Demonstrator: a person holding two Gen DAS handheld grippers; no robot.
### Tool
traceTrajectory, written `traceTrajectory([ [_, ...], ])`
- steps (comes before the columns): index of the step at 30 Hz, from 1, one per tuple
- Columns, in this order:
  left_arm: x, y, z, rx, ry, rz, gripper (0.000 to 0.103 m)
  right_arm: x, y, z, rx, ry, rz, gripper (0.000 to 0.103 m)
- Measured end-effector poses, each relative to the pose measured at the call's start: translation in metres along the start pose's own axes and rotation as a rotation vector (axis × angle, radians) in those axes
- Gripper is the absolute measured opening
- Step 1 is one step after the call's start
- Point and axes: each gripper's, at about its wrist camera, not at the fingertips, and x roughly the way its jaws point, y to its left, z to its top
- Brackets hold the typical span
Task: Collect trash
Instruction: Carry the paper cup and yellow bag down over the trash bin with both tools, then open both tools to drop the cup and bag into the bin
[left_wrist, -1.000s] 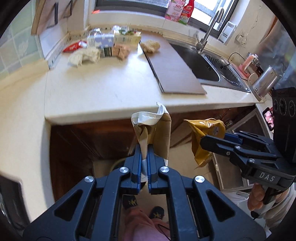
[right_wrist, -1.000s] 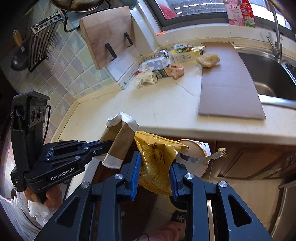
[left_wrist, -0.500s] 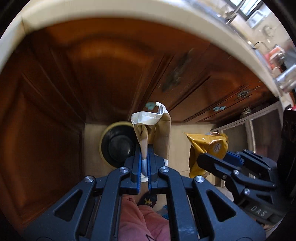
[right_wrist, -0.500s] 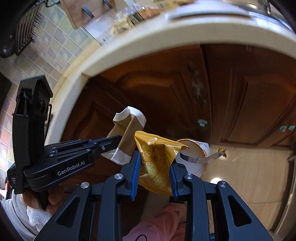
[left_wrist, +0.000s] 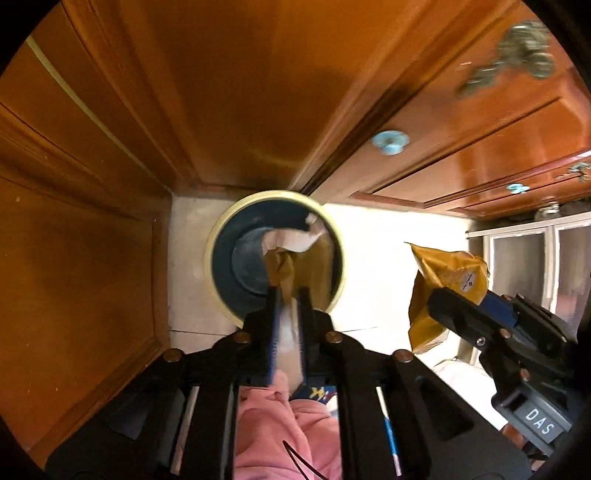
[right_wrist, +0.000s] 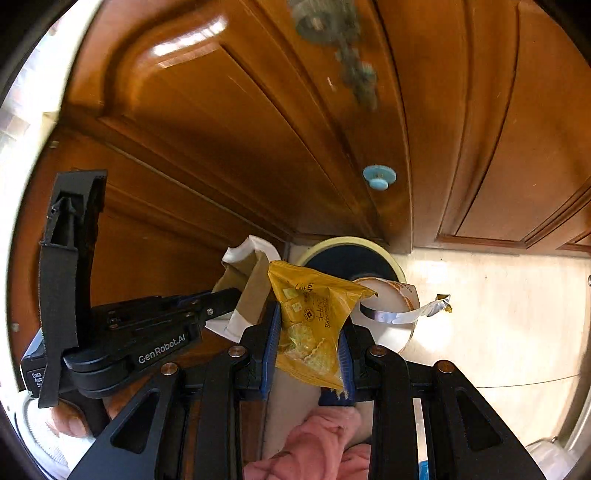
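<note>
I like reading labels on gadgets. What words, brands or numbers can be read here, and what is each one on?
"DAS": white label on the right gripper.
"GenRobot.AI": side of the left gripper.
"Data...": small sticker at that gripper's rear end, the rest too small to read.
Yellow snack bag: dark print and a small diamond logo, too distorted to read.
Brown paper bag: no text visible.

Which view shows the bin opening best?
The left wrist view: the bin sits nearly centred, its round rim and dark inside mostly visible behind the brown paper. The right wrist view shows only its far rim above the yellow bag.
</note>
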Motion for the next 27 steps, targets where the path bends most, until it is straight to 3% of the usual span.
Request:
traceTrajectory([
  [1, 0.004, 0.003, 0.004, -0.003, 0.007, 0.001, 0.019, 0.009, -0.002, 0.000, 0.003, 0.011, -0.001, 0.028],
  [3, 0.011, 0.009, 0.007, -0.012, 0.014, 0.004, 0.044, 0.025, -0.002, 0.004, 0.007, 0.027, -0.008, 0.029],
  [5, 0.014, 0.014, 0.010, -0.021, 0.011, 0.029, 0.054, 0.042, -0.002, 0.010, 0.017, 0.042, -0.012, 0.029],
  [7, 0.016, 0.022, 0.015, -0.033, 0.013, 0.046, 0.056, 0.055, -0.001, 0.016, 0.022, 0.058, -0.019, 0.030],
  [10, 0.018, 0.033, 0.019, -0.054, 0.006, 0.076, 0.057, 0.071, 0.003, 0.023, 0.028, 0.073, -0.026, 0.039],
  [17, 0.004, 0.050, 0.022, -0.105, -0.038, 0.111, 0.071, 0.084, 0.012, 0.037, 0.050, 0.072, -0.027, 0.063],
  [27, -0.039, 0.044, 0.028, -0.121, -0.087, 0.096, 0.072, 0.041, 0.027, 0.048, 0.054, 0.042, -0.037, 0.063],
])
